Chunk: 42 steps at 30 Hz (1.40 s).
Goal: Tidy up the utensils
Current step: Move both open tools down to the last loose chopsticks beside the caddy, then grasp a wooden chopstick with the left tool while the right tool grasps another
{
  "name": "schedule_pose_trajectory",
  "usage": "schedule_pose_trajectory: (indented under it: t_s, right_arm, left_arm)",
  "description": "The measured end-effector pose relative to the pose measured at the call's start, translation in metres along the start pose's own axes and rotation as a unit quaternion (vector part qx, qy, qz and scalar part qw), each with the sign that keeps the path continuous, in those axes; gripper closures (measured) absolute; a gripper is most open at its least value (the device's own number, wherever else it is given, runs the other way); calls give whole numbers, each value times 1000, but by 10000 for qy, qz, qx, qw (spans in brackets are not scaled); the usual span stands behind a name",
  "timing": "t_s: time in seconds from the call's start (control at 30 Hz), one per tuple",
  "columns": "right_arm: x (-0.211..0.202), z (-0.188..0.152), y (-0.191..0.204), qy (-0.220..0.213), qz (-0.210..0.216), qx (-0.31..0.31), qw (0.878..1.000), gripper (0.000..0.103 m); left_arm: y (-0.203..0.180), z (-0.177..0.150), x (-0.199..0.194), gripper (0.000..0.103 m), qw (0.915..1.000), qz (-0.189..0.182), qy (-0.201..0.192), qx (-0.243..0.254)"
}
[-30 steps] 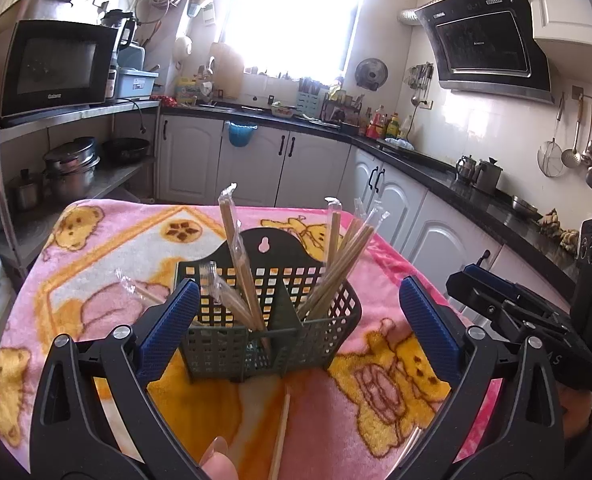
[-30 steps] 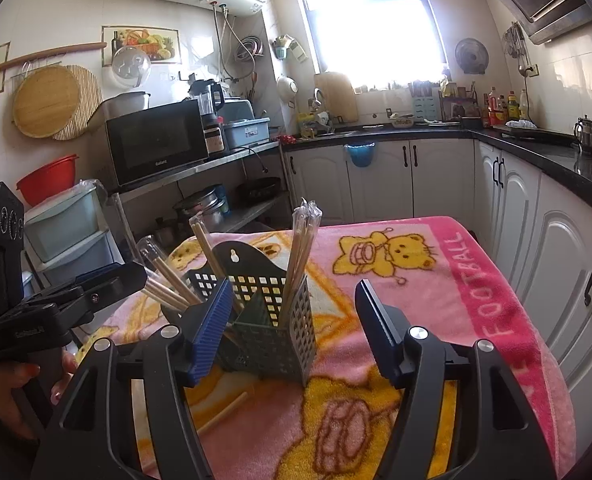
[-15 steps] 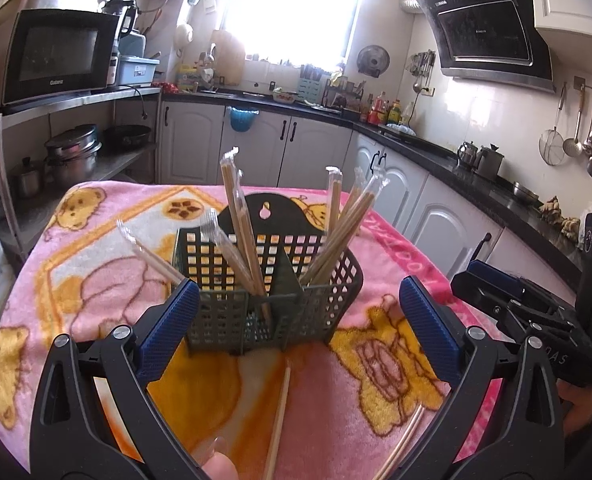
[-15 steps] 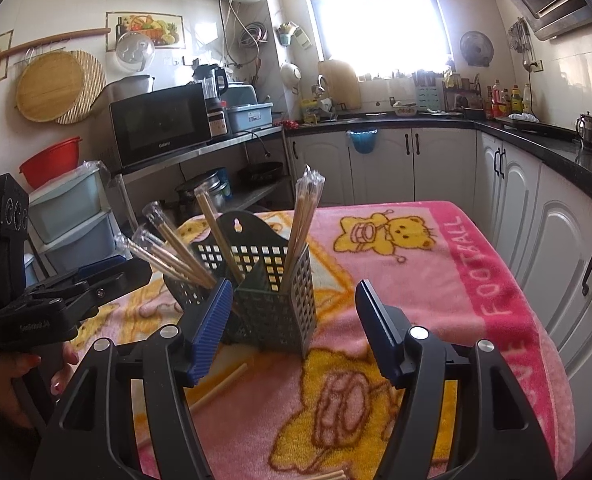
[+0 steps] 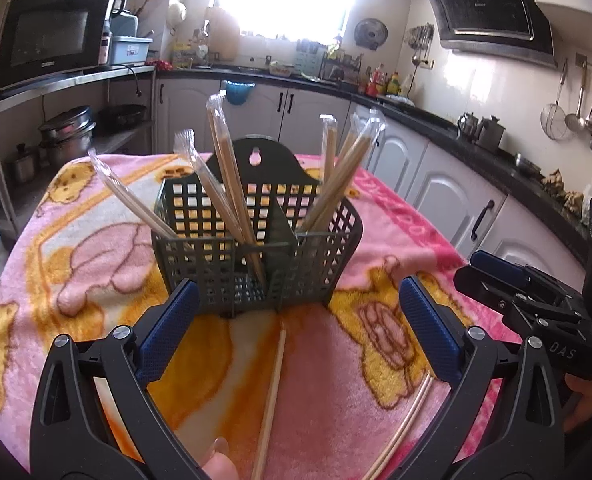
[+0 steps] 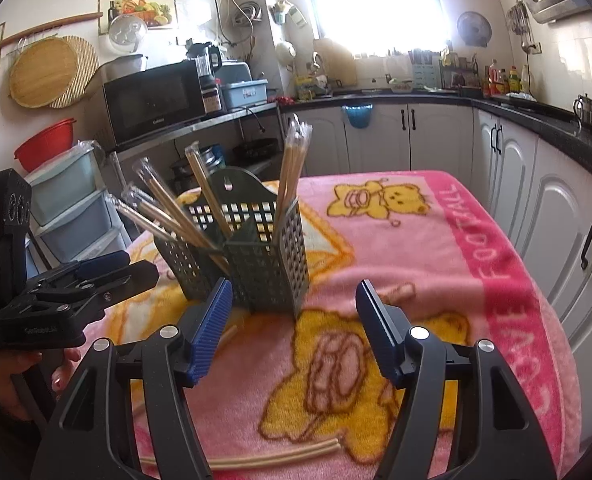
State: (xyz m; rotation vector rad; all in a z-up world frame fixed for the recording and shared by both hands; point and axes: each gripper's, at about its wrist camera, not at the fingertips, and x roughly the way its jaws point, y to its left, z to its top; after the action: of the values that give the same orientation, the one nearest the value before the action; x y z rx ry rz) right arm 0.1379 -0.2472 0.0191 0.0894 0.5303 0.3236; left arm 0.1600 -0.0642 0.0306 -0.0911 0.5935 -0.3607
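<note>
Scene: a home kitchen, window glare at upper centre in both wrist views.
Worktop (image 5: 396, 240): draped in a pink blanket with yellow bear prints; white cabinets run along the right of each frame.
Utensil basket (image 5: 256, 248): dark green plastic grid with compartments, standing upright at centre of the left wrist view and left of centre in the right wrist view (image 6: 256, 256).
Wrapped chopsticks (image 5: 224, 160): several pairs in clear sleeves stand tilted in the basket, some fanning toward the upper left, others leaning to the upper right (which compartment each sits in is hard to tell).
Loose chopstick (image 5: 272, 392): bare wood, lying on the blanket just below the basket, running toward the bottom edge.
Second loose pair (image 5: 404, 424): pale sticks lying at lower right of the left wrist view; seen again along the bottom of the right wrist view (image 6: 280, 454).
Left tongs (image 5: 296, 328): blue pads spread wide apart, nothing between them, the basket just beyond the tips.
Right tongs (image 6: 294, 320): pads parted, gripping nothing, above the blanket beside the basket's near corner.
Hands: a fingertip (image 5: 220, 464) shows at the bottom edge.
</note>
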Motion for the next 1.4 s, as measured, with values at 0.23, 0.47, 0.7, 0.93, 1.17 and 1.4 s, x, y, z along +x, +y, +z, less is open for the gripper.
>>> schedule_pose_trajectory:
  t_s: [0.23,0.47,0.7,0.93,1.17,1.4]
  right_arm:
    - [2,-14,-6,214,-25,57,9998,39]
    - [5,-23,-12,374,-71,78,9992,38]
    - [8,-35,-21,563,-117,157,9982,38]
    - [15,-53,-31,912,-181,288,9953,38]
    - [20,-73,-40,1251,-268,431,9908,37]
    - [28,-90,-44,1526,-176,640,9861,38]
  left_arm:
    - [0,-10,15,11,9995,25,295,75]
    - [-1,-22,38,11,9975,74,664,224]
    - [3,-29,67,11,9939,106,1064,286]
    - [2,-34,91,26,9907,48,1320,310]
    - [0,-34,113,36,9866,143,1571,409]
    - [2,-34,129,56,9841,232,1713,401]
